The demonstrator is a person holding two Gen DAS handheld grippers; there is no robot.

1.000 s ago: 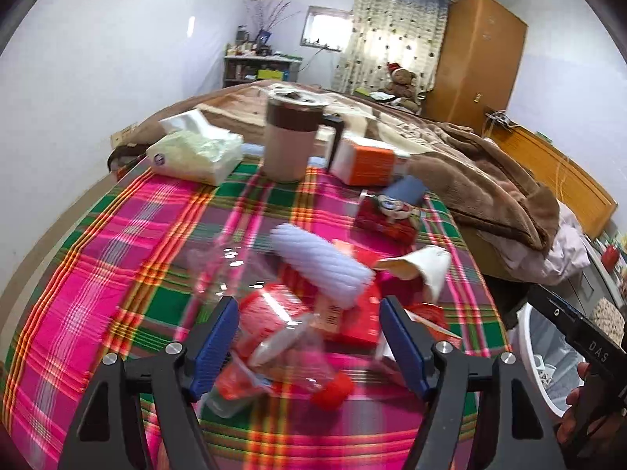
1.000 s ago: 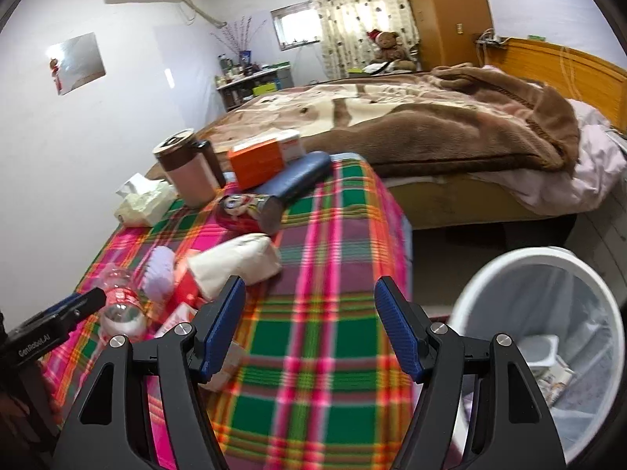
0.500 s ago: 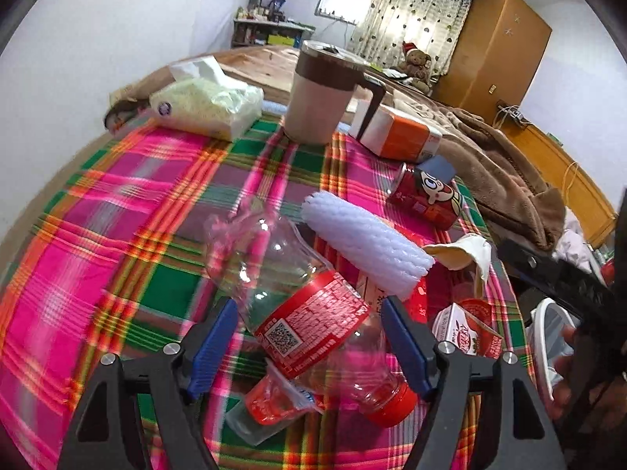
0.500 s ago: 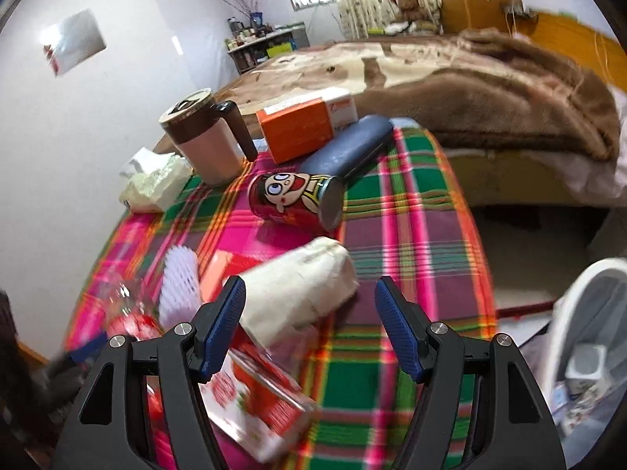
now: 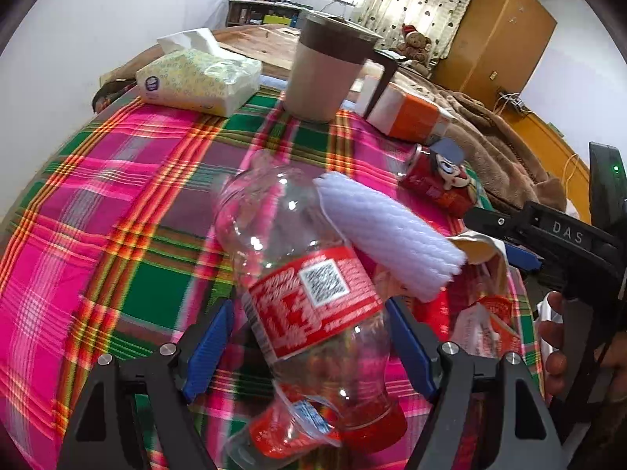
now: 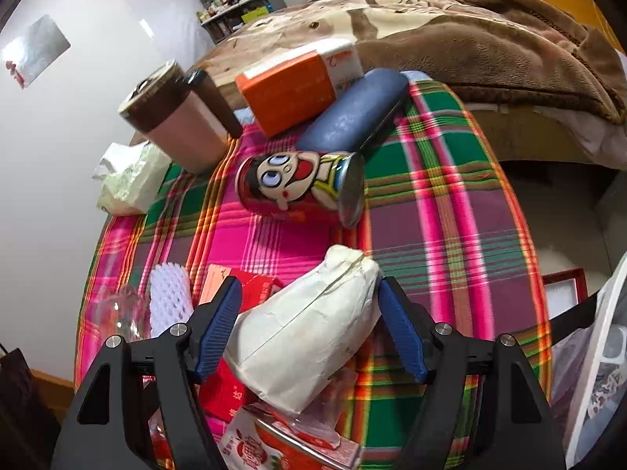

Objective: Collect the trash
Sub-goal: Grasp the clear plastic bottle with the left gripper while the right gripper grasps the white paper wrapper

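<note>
An empty clear plastic bottle (image 5: 309, 293) with a red label and red cap lies on the plaid tablecloth. My left gripper (image 5: 309, 329) is open, its blue fingers on either side of the bottle's middle. A white foam fruit sleeve (image 5: 388, 231) rests against the bottle. My right gripper (image 6: 307, 333) is open around a crumpled white paper bag (image 6: 309, 337); red cartons (image 6: 250, 384) lie under it. A red cartoon can (image 6: 298, 186) lies on its side beyond. The bin's white rim (image 6: 599, 337) shows at the right edge.
A brown lidded mug (image 5: 325, 74), a tissue pack (image 5: 200, 78), an orange-white box (image 5: 407, 113) and a blue case (image 6: 352, 113) sit at the table's far side. A bed with a brown blanket (image 6: 490, 39) lies behind.
Both grippers have moved forward and down over the table. The bottle now sits between my left fingers and the paper bag between my right fingers. Both stay open.
</note>
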